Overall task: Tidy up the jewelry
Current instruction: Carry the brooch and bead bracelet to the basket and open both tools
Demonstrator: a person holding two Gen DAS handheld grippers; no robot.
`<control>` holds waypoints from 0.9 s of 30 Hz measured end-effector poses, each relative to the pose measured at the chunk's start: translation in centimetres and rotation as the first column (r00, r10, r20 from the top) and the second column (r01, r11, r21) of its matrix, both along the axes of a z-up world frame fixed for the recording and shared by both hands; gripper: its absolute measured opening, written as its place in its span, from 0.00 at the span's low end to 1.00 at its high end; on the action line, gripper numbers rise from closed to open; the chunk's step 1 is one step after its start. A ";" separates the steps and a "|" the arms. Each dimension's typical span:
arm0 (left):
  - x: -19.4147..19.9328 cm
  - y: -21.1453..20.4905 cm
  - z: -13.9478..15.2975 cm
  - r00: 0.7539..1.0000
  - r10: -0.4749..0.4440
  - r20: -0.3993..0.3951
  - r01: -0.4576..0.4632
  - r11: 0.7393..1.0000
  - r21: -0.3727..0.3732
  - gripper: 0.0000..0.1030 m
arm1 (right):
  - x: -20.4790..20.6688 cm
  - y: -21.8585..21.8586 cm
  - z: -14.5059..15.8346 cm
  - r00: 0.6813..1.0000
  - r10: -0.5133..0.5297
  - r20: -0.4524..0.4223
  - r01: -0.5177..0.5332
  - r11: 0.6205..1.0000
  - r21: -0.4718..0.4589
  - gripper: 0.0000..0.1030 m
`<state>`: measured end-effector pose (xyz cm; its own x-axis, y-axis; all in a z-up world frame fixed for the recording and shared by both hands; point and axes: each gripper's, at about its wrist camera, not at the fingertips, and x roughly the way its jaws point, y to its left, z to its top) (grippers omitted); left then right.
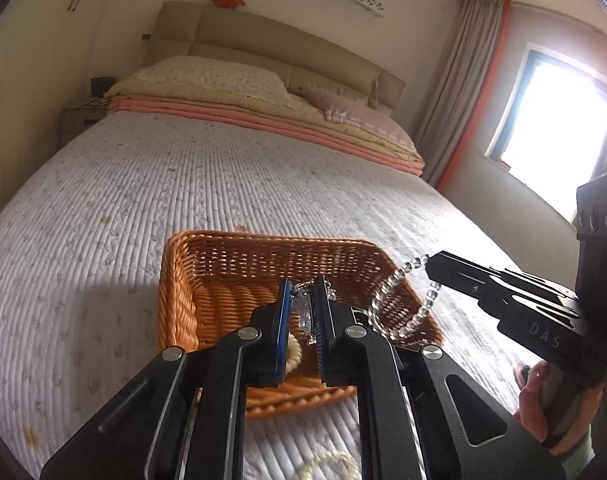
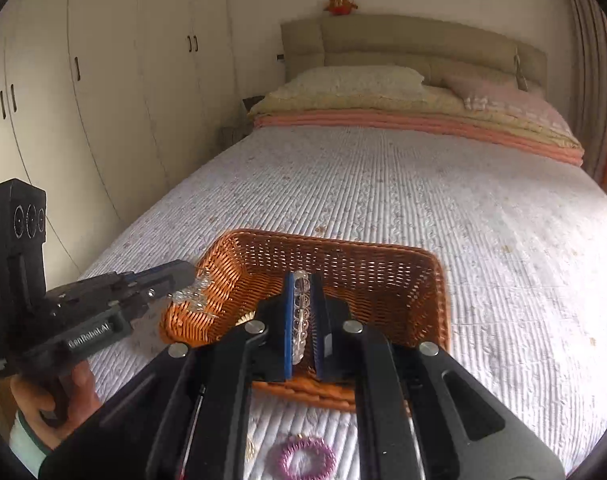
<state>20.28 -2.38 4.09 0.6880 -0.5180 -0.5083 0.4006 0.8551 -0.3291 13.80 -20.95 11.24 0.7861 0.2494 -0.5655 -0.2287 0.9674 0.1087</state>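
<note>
An orange wicker basket (image 1: 231, 264) (image 2: 383, 264) sits on the bed. My left gripper (image 1: 305, 292) is shut on a clear crystal chain (image 1: 303, 308) and holds it over the basket; it also shows in the right wrist view (image 2: 183, 276), with the chain (image 2: 193, 294) dangling at the basket's left rim. My right gripper (image 2: 303, 292) is shut on a clear bead bracelet (image 2: 299, 320) above the basket; in the left wrist view the right gripper (image 1: 433, 266) holds the bracelet (image 1: 399, 304) looped over the basket's right rim. A cream beaded piece (image 1: 293, 350) lies inside the basket.
A pink spiral hair tie (image 2: 305, 458) and a small gold piece (image 2: 249, 448) lie on the quilt (image 2: 423, 184) in front of the basket. A pale bead loop (image 1: 331, 464) lies near the bed's front edge. Pillows and folded blankets (image 1: 263, 108) are at the headboard. Wardrobes (image 2: 103, 100) stand left.
</note>
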 end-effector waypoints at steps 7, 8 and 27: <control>2.9 -1.4 -4.0 0.999 0.033 -0.036 -0.029 0.993 0.116 0.09 | 6.5 0.5 -4.1 0.991 -0.019 -0.130 0.020 1.000 0.007 0.06; 3.2 -1.6 -4.6 0.998 0.039 -0.041 -0.033 0.991 0.128 0.09 | 7.3 0.2 -4.8 0.988 -0.026 -0.153 0.028 1.000 0.013 0.06; -1.5 -0.3 -2.1 0.999 0.030 0.043 -0.034 0.995 0.097 0.47 | 4.0 -2.8 -4.7 0.988 -0.064 -0.139 0.071 0.996 0.049 0.39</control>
